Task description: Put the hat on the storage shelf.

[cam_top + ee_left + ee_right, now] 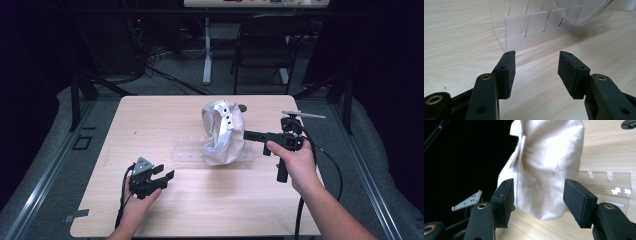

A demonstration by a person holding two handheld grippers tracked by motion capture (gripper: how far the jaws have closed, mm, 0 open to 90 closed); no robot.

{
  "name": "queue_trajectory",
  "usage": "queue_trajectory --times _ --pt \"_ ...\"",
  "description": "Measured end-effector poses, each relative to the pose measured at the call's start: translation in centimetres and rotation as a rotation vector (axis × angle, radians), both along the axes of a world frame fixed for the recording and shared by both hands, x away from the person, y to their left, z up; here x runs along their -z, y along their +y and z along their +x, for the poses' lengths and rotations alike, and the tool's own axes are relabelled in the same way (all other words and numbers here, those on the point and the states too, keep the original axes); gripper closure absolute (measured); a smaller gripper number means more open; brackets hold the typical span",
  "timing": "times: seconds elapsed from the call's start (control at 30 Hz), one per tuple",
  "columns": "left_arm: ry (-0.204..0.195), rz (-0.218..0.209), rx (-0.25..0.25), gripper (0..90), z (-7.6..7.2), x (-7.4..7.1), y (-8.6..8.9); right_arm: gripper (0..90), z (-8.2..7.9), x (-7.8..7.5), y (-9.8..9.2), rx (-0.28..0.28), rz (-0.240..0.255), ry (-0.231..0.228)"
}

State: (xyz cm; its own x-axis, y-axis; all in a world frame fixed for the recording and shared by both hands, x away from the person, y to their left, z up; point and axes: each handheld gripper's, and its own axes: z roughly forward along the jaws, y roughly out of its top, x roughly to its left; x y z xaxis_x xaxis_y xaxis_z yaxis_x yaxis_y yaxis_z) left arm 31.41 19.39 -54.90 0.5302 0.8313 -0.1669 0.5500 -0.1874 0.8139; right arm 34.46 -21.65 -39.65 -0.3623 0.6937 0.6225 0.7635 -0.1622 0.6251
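Observation:
A white satin cloth (pixel 222 135) is draped in a heap over a clear acrylic rack (pixel 187 150) at the middle of the wooden table (pixel 150 115). My right gripper (pixel 246 134) comes in from the right and points at the cloth's side. In the right gripper view its jaws (pixel 539 182) stand open, with the cloth (pixel 549 157) just beyond them and the rack (pixel 609 182) to the right. My left gripper (pixel 167 176) rests low at the front left, open and with nothing in it. Its jaws (pixel 537 53) face the rack's slotted end (pixel 529 27) from a short way off.
A small dark round object (pixel 242 107) lies on the table behind the cloth. A dark chair (pixel 265 40) and a white desk leg (pixel 206 50) stand beyond the far edge. Cables trail from both grippers off the table's front.

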Motion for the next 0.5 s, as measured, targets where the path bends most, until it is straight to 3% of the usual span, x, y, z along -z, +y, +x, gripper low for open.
queue_trajectory --times 0.23,0.3,0.4,0.5 --pt "0.001 -0.003 -0.008 48.2 0.1 -0.1 0.3 42.0 -1.0 1.7 -0.4 -0.005 0.003 0.007" --pt "0.001 0.001 -0.005 48.2 0.1 0.0 0.3 42.2 -1.6 3.1 -0.5 -0.013 0.02 0.024" --pt "0.003 0.0 -0.009 48.1 0.2 0.0 0.4 42.2 -1.9 3.9 -0.5 -0.014 0.02 0.028" --pt "0.005 0.0 -0.01 48.1 0.2 0.0 0.4 42.3 -2.5 5.6 -0.5 -0.007 -0.002 0.035"
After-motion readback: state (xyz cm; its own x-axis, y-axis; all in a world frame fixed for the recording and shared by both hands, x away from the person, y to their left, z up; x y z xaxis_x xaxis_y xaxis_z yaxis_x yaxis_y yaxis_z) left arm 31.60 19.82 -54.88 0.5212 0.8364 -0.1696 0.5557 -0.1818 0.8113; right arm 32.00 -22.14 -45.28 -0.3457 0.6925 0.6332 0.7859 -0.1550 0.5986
